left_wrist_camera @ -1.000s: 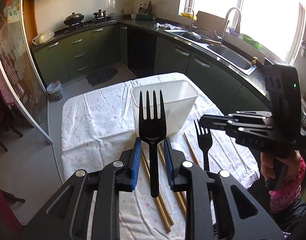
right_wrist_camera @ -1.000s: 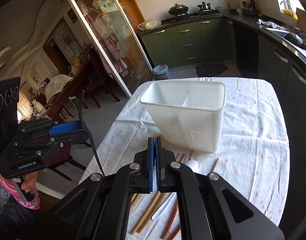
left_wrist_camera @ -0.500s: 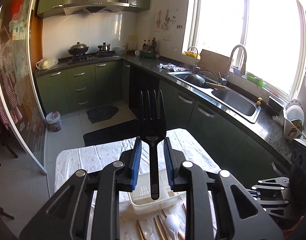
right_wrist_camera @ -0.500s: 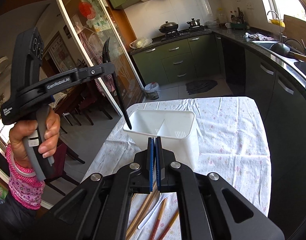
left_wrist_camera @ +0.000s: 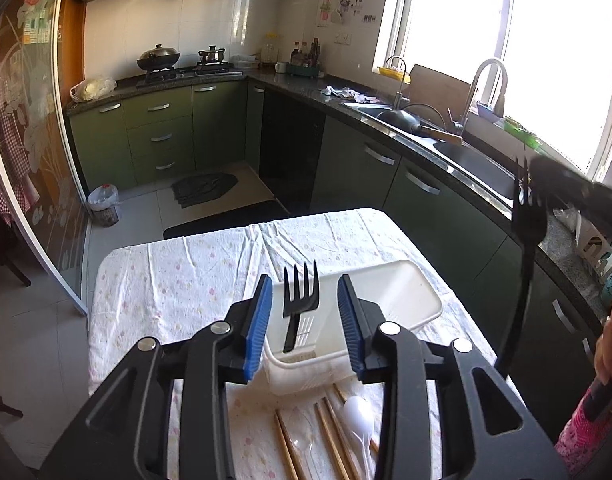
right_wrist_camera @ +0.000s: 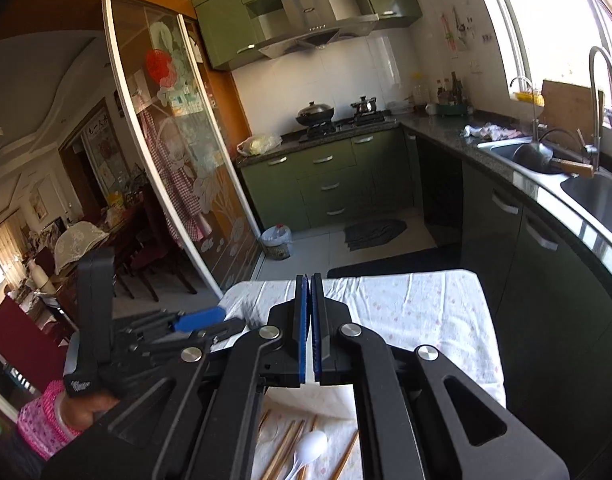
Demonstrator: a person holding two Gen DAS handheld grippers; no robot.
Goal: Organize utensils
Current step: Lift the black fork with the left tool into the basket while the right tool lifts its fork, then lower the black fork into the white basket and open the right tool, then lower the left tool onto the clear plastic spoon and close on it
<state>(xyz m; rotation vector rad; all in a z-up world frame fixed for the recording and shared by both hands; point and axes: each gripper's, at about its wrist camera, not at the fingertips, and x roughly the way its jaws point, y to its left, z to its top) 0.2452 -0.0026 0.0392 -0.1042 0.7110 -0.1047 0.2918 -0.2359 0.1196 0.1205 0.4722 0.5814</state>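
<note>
Green kitchen cabinets ring the cloth-covered worktop (left_wrist_camera: pixel 178 280). At lower centre, left fingers (left_wrist_camera: pixel 305 322) hang released above the fork (left_wrist_camera: pixel 300 300) standing in the bin (left_wrist_camera: pixel 406 300). Right fingers (right_wrist_camera: pixel 309 332) look clenched, seemingly gripping another fork (left_wrist_camera: pixel 524 232), which might slip.

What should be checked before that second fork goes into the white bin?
1. First black fork is in the white utensil caddy: ok, it stands inside, tines up.
2. Left tool has let go: ok, its fingers are apart and clear of the fork.
3. Right tool grips the second black fork: ok, it is shut and the fork is up in the air, though blurred.
4. Way into the caddy: not ok, the left tool hangs over it.
5. Room in the caddy: ok, the wide part beside the fork looks free.
6. Table sorted: not ok, chopsticks and a white spoon lie outside.
</note>
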